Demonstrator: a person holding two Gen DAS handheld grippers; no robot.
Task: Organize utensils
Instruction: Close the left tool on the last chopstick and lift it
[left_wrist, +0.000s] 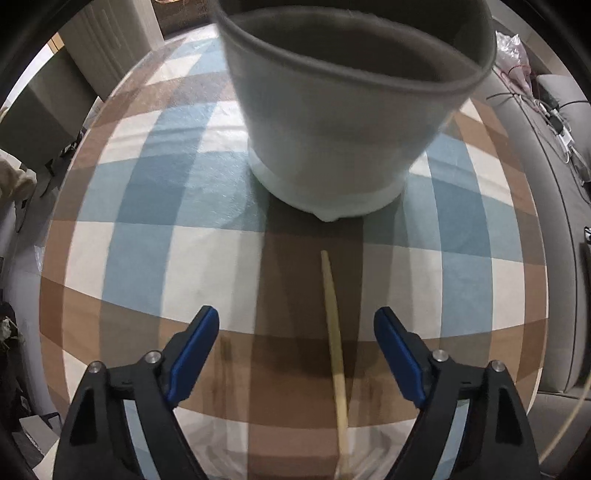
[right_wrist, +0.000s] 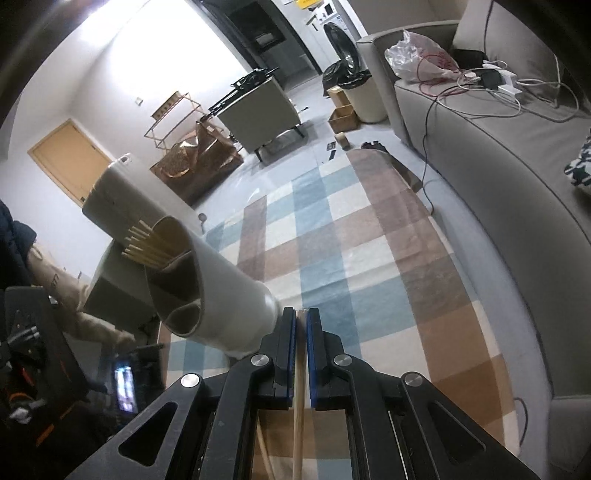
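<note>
A grey-white utensil holder (left_wrist: 340, 110) stands on the checked rug just beyond my left gripper (left_wrist: 295, 325), which is open and empty. A wooden chopstick (left_wrist: 334, 343) lies on the rug between its fingers, pointing at the holder. In the right wrist view the same holder (right_wrist: 221, 291) has divided compartments, and one holds several wooden chopsticks (right_wrist: 147, 245). My right gripper (right_wrist: 301, 314) is shut on a single wooden chopstick (right_wrist: 298, 398), low and to the right of the holder's base. A second stick shows under this gripper.
The checked blue, brown and white rug (right_wrist: 354, 251) covers the floor. A grey sofa (right_wrist: 517, 155) with cables and a plastic bag runs along the right. An armchair (right_wrist: 258, 110), boxes and a bin stand further back. A dark device (right_wrist: 33, 350) sits at the left.
</note>
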